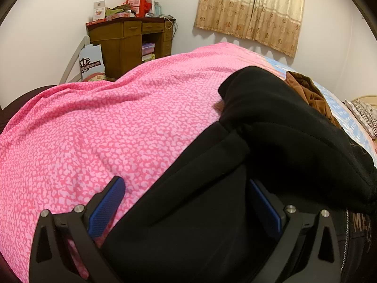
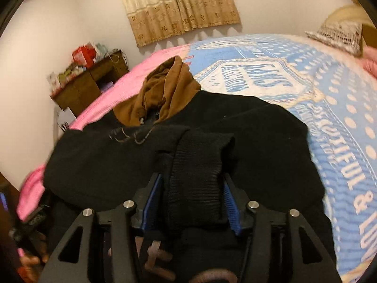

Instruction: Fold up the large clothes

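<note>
Fabric fills the near half of the left wrist view: one black hoodie (image 1: 271, 141) lies on the pink sheet (image 1: 106, 129), spreading from the near middle to the right. The left gripper (image 1: 186, 202) stands wide apart, its left pad (image 1: 107, 206) bare over the sheet; black cloth lies between the jaws, but the pads do not seem to press on it, so it appears to hold nothing. Far right, one brown garment (image 1: 311, 94) lies just past the hoodie. One desk (image 1: 132, 44) stands in the far left corner and one curtain (image 1: 252, 9) hangs on the far wall

In the right wrist view the hoodie (image 2: 271, 146) covers the near middle, with the brown garment (image 2: 165, 87) touching its far edge and the blue blanket (image 2: 329, 118) to the right. The right gripper (image 2: 190, 200) is about half open around one ribbed cuff (image 2: 195, 174); the pads (image 2: 229, 202) flank it with a little slack, so the cuff seems loose rather than pinched. One pillow (image 2: 339, 33) lies far right

The step looks like laying a sleeve across the body. Done well, the cuff should lie flat inside the body's outline before the jaws pull clear, while the left tongs pin the near edge so the cloth does not drag
</note>
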A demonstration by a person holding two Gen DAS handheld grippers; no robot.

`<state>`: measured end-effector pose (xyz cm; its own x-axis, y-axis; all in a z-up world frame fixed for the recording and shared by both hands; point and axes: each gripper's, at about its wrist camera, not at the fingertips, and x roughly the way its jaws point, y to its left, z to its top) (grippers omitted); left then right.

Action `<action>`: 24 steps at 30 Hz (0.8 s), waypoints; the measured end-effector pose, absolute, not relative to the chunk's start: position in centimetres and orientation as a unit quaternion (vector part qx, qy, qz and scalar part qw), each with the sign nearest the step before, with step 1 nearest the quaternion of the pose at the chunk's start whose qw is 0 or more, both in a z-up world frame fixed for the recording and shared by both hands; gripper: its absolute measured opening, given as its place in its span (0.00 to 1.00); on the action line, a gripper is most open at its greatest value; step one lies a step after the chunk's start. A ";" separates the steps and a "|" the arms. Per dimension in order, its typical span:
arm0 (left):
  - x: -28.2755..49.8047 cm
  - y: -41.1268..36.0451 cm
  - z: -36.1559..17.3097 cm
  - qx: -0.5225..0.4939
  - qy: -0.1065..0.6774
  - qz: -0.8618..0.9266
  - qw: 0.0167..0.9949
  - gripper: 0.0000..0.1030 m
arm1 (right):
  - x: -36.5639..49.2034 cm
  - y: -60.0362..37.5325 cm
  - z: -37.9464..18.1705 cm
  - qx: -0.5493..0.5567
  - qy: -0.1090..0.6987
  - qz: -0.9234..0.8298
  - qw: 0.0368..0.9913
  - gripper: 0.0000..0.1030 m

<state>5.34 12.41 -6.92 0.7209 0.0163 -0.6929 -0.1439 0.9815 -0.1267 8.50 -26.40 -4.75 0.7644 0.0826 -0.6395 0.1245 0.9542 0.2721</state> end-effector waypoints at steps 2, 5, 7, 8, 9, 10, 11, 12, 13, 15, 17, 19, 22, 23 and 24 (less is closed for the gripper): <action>5.4 12.4 -6.9 -0.085 0.371 0.045 0.924 1.00 | 6.3 -27.0 -2.7 0.154 0.290 -0.068 0.942 0.50; 5.5 12.6 -7.2 -0.082 0.373 0.046 0.923 1.00 | 5.3 -26.3 -0.3 0.146 0.251 -0.050 0.956 0.48; 5.6 12.7 -7.2 -0.081 0.375 0.049 0.922 1.00 | 6.3 -24.5 0.4 0.103 0.266 -0.029 0.958 0.28; 5.6 12.6 -7.1 -0.081 0.378 0.051 0.921 1.00 | 7.2 -23.3 0.4 0.079 0.274 -0.021 0.958 0.27; 5.5 12.5 -7.0 -0.079 0.383 0.054 0.919 1.00 | 7.9 -22.5 0.1 0.068 0.279 -0.012 0.958 0.27; 5.4 12.4 -6.8 -0.075 0.388 0.056 0.917 1.00 | 8.3 -22.1 -0.3 0.064 0.285 -0.009 0.956 0.26; 5.1 12.1 -6.3 -0.068 0.388 0.056 0.917 0.99 | 9.2 -21.7 -1.1 0.063 0.297 -0.013 0.953 0.26; 4.7 11.8 -5.6 -0.058 0.382 0.053 0.921 0.99 | 10.0 -21.5 -2.0 0.068 0.312 -0.013 0.948 0.26; 4.2 11.3 -5.0 -0.047 0.371 0.051 0.926 0.99 | 10.9 -21.5 -3.1 0.076 0.329 -0.009 0.941 0.26; 3.2 10.1 -2.6 -0.017 0.331 0.044 0.942 1.00 | 12.0 -21.2 -5.7 0.082 0.364 0.004 0.928 0.26; 3.6 9.1 -0.7 -0.008 0.314 0.029 0.949 1.00 | 12.5 -20.8 -7.5 0.081 0.377 0.017 0.923 0.26; 4.8 8.2 0.9 -0.009 0.305 0.016 0.952 1.00 | 12.3 -20.7 -7.6 0.076 0.371 0.014 0.925 0.27; 8.9 7.1 1.6 -0.021 0.314 0.024 0.949 1.00 | 12.3 -20.3 -7.6 0.063 0.373 0.015 0.926 0.29; 10.2 7.0 1.2 -0.022 0.320 0.037 0.947 1.00 | 12.3 -20.3 -7.6 0.063 0.372 0.015 0.926 0.29; 11.2 7.0 0.6 -0.020 0.326 0.046 0.944 1.00 | 12.1 -20.4 -7.7 0.064 0.371 0.016 0.926 0.29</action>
